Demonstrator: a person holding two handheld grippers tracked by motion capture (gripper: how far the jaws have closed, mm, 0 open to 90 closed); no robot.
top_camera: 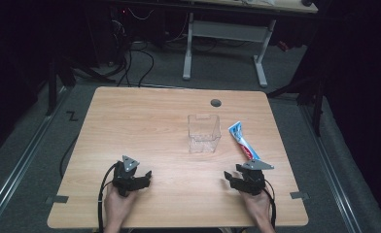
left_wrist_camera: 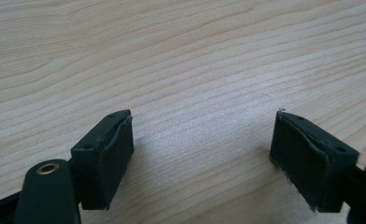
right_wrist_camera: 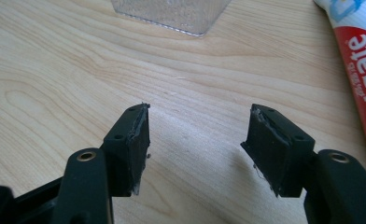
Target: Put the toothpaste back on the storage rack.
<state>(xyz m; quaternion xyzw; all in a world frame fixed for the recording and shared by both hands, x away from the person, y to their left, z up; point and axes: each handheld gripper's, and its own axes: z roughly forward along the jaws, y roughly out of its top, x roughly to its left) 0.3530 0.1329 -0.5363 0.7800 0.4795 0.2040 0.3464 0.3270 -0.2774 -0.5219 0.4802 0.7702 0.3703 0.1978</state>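
Right claw (top_camera: pixel 233 178) rested low over the surface (top_camera: pixel 145 121), jaws standing well apart with nothing between them; in the right gripper view only bare wood grain lay between the two black pads (right_wrist_camera: pixel 135 144). Left claw (top_camera: pixel 142 178) was likewise spread wide and empty, its pads (left_wrist_camera: pixel 107 158) over plain wood in the left gripper view.

Landmark taken: the clear plastic box (top_camera: pixel 204 132), which stood upright on the surface, open side up, right of centre. Toothpaste tube (top_camera: pixel 242 141) lay flat just to the right of the box, apart from it, running at a slant with its nearer end pointing toward the person. Right claw sat nearer the person than the box and a little to its right, close to the near end of the tube but not touching it; in the right gripper view the tube (right_wrist_camera: pixel 365 79) ran along the right edge beyond the right jaw, and the box's bottom corner (right_wrist_camera: pixel 181 14) showed at the top. Left claw sat nearer the person than the box and well to its left.

A dark round grommet (top_camera: pixel 216 103) lay beyond the box. Whether the box held anything could not be settled; it looked empty.
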